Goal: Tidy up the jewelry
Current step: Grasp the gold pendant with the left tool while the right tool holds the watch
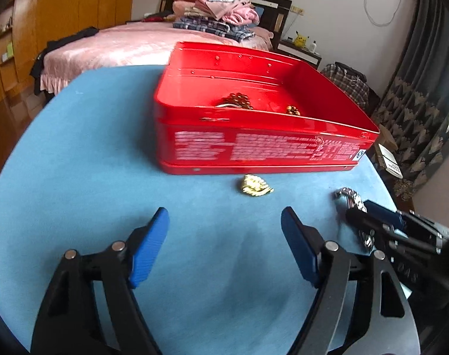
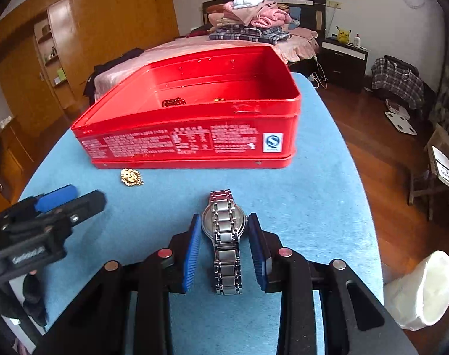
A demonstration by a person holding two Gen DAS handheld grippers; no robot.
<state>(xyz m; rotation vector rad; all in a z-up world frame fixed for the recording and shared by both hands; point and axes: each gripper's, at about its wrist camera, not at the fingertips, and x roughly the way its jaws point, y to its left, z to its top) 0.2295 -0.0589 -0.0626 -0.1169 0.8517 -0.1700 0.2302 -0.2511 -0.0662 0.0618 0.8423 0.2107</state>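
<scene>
Right gripper: the jaws stand narrow, their blue ribbed pads set against either side of the round case of a silver metal link-band wristwatch, which lies face down on the blue cloth-covered tabletop, its band running lengthwise between the jaws. Whether the pads press the case or only flank it is not fully clear; they appear to touch it.

Left gripper: the jaws stand wide apart with nothing between them, only bare tabletop. Just ahead of them lies a small gold filigree pendant, close against the near wall of an open red rectangular tin box printed with white text. Nothing lies between the left jaws and the pendant. The tin's near wall rises beyond both grippers; inside it rest dark red-brown beads and a smaller gold piece.

To the right of the right jaws, off the tabletop edge, stands a white-lined waste bin. Beyond the tin: a pink-covered bed stacked with folded clothes.
</scene>
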